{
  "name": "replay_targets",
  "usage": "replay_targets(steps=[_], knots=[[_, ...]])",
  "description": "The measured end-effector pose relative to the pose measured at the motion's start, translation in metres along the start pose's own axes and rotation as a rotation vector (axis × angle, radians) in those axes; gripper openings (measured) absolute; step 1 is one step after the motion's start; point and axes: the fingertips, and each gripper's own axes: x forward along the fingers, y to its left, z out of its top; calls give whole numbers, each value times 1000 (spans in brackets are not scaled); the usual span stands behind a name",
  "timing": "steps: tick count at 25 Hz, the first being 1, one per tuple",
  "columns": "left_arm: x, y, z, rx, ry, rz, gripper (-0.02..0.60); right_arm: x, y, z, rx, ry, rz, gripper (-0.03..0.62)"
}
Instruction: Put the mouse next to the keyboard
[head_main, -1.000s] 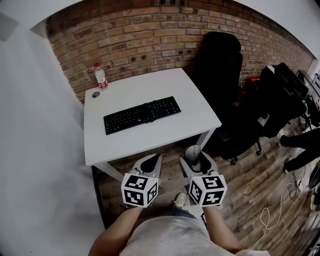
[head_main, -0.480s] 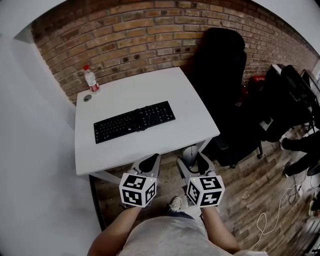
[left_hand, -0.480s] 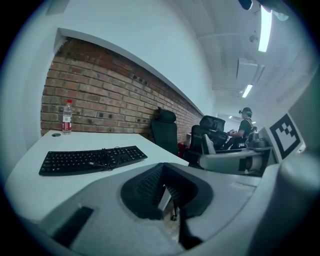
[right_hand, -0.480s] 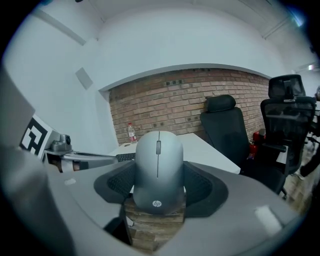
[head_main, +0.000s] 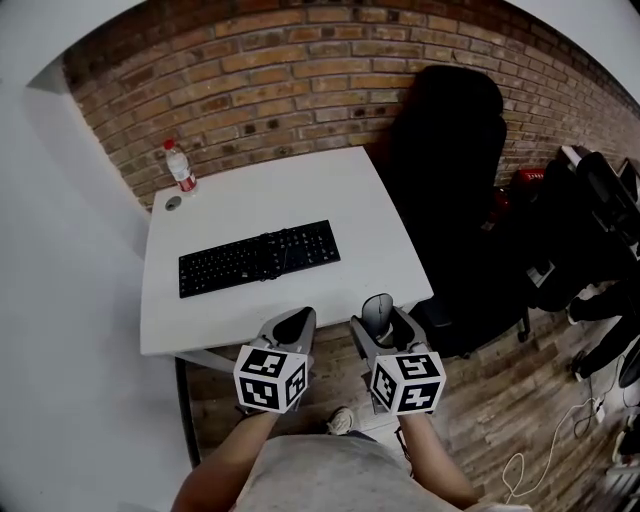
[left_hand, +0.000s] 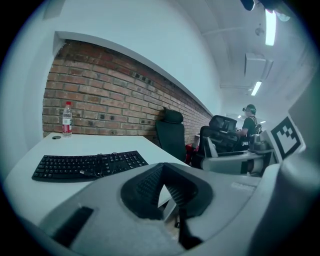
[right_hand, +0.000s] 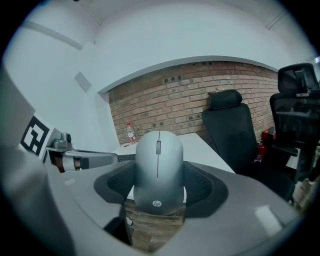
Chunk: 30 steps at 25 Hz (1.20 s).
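Observation:
A grey mouse (right_hand: 158, 167) sits clamped between the jaws of my right gripper (head_main: 379, 319), which hangs just off the front right corner of the white desk (head_main: 350, 195); the mouse (head_main: 377, 312) shows at the jaw tips in the head view. A black keyboard (head_main: 259, 258) lies across the middle of the desk, its cable coiled on top; it appears too in the left gripper view as the keyboard (left_hand: 90, 165). My left gripper (head_main: 291, 326) is shut and holds nothing, at the desk's front edge.
A water bottle (head_main: 180, 166) and a small round cap (head_main: 173, 203) stand at the desk's far left corner by the brick wall. A black office chair (head_main: 450, 150) stands right of the desk, more chairs (head_main: 590, 220) farther right. Wooden floor lies below.
The view has shifted: the desk and keyboard now lie closer to both grippers, which have come up to the desk's front edge. The mouse stays held in the right gripper.

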Motion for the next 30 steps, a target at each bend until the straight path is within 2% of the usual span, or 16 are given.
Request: replay_targets(steps=[13, 20, 30], knots=[[20, 20, 8, -28, -22, 113, -12, 31, -38, 5, -17, 35, 57, 305], [47, 40, 14, -46, -33, 121, -12, 63, -50, 5, -28, 65, 58, 305], [105, 102, 29, -72, -24, 138, -12, 146, -67, 17, -56, 135, 46, 305]])
